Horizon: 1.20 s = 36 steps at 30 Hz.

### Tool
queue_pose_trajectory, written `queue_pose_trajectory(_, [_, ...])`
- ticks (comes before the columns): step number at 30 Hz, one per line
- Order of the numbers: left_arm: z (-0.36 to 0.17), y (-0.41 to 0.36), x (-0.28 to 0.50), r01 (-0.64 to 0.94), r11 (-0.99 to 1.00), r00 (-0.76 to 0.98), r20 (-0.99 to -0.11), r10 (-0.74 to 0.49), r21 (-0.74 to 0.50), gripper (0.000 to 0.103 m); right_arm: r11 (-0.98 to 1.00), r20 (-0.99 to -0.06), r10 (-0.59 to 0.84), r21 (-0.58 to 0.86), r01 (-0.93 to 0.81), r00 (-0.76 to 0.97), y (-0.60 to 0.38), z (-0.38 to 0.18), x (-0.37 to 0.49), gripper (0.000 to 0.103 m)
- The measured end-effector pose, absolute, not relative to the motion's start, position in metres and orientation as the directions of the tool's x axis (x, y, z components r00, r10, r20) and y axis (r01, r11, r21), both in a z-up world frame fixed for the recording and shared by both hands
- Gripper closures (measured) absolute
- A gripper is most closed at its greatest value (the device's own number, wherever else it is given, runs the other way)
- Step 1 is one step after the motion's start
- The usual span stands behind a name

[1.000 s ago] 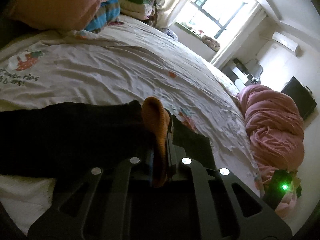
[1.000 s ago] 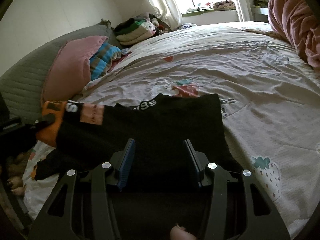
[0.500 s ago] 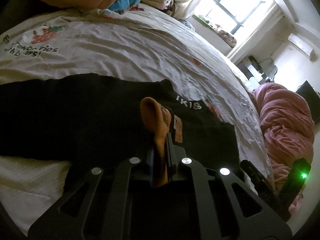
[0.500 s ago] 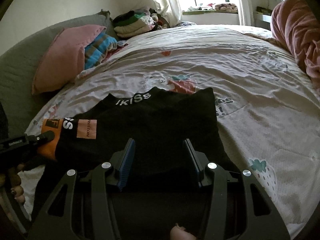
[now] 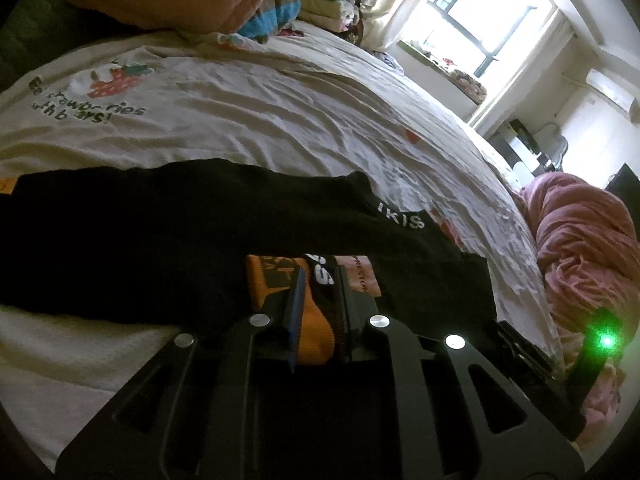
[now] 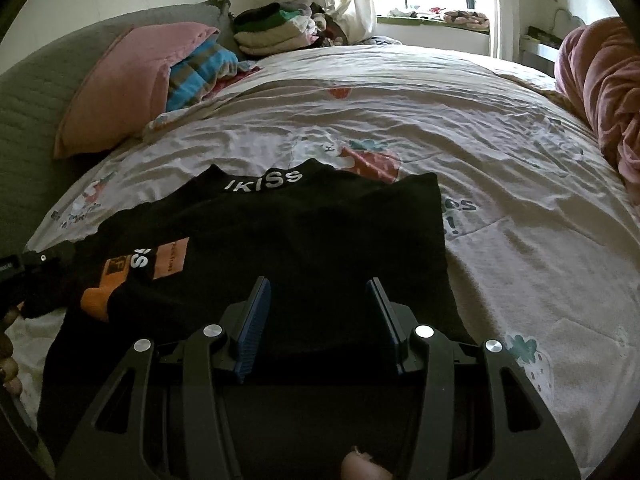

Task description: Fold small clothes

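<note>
Bed (image 6: 480,120), one black top (image 6: 320,232): left gripper (image 5: 320,280) jaws pinch cuff (image 5: 316,334); right gripper (image 6: 318,284) jaws spread.

Right claw (image 6: 318,312), jaws parted, above a black garment (image 6: 300,232) lying on the strawberry-print bed sheet (image 6: 500,152). Orange cuff (image 6: 98,300) lies at the garment's left edge. Pink pillow (image 6: 128,80) and folded clothes stack (image 6: 276,32) lie beyond.

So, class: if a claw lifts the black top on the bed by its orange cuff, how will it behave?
Probably floppy: the black top lies limp and flat on the bedsheet. Likely light, being thin. The orange cuff bunches between the left claw fingers, so the rest should drape and trail.
</note>
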<state>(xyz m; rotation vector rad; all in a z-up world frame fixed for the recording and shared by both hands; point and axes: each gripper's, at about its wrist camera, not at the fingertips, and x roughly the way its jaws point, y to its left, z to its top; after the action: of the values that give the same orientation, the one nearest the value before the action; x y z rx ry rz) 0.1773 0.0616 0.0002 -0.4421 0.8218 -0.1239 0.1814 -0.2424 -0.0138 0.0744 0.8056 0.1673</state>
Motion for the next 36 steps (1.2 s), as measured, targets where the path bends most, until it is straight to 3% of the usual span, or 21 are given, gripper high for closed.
queue_pose_trajectory(10, [-0.050,0.035,0.189,-0.080,0.931,0.545,-0.798,-0.258,-0.355,0.093,0.987,-0.770,0.153,0.089,-0.132,0.620,-0.239,-0.031,0.189,0.049])
queue_pose_trajectory(17, [-0.057,0.040,0.181,-0.057,0.933,0.551,-0.791,-0.267,-0.354,0.090,0.993,-0.824,0.115,0.100,-0.058,0.555,-0.256,-0.054,0.195,0.048])
queue_pose_trajectory(19, [-0.055,0.042,0.179,-0.058,0.931,0.551,-0.789,-0.271,-0.360,0.090,0.992,-0.817,0.127,0.110,-0.064,0.563,-0.255,-0.052,0.192,0.043])
queue_pose_trajectory(21, [-0.051,0.043,0.175,-0.059,0.932,0.557,-0.786,-0.267,-0.358,0.086,0.988,-0.805,0.152,0.138,-0.068,0.573,-0.257,-0.048,0.188,0.040])
queue_pose_trajectory(23, [-0.046,0.043,0.173,-0.058,0.934,0.566,-0.783,-0.259,-0.351,0.076,0.986,-0.795,0.164,0.151,-0.072,0.583,-0.256,-0.044,0.185,0.038])
queue_pose_trajectory(28, [-0.036,0.050,0.166,-0.073,0.938,0.588,-0.774,-0.235,-0.340,0.061,0.983,-0.768,0.180,0.164,-0.084,0.614,-0.252,-0.029,0.178,0.018])
queue_pose_trajectory(32, [-0.029,0.056,0.159,-0.087,0.940,0.606,-0.767,-0.213,-0.329,0.046,0.977,-0.751,0.209,0.187,-0.102,0.626,-0.249,-0.020,0.173,0.013])
queue_pose_trajectory(35, [-0.024,0.060,0.157,-0.093,0.940,0.617,-0.760,-0.204,-0.327,0.042,0.972,-0.738,0.227,0.207,-0.107,0.636,-0.247,-0.014,0.168,0.008])
queue_pose_trajectory(36, [-0.021,0.062,0.155,-0.097,0.941,0.623,-0.757,-0.197,-0.324,0.034,0.971,-0.733,0.232,0.212,-0.110,0.639,-0.246,-0.012,0.167,0.007])
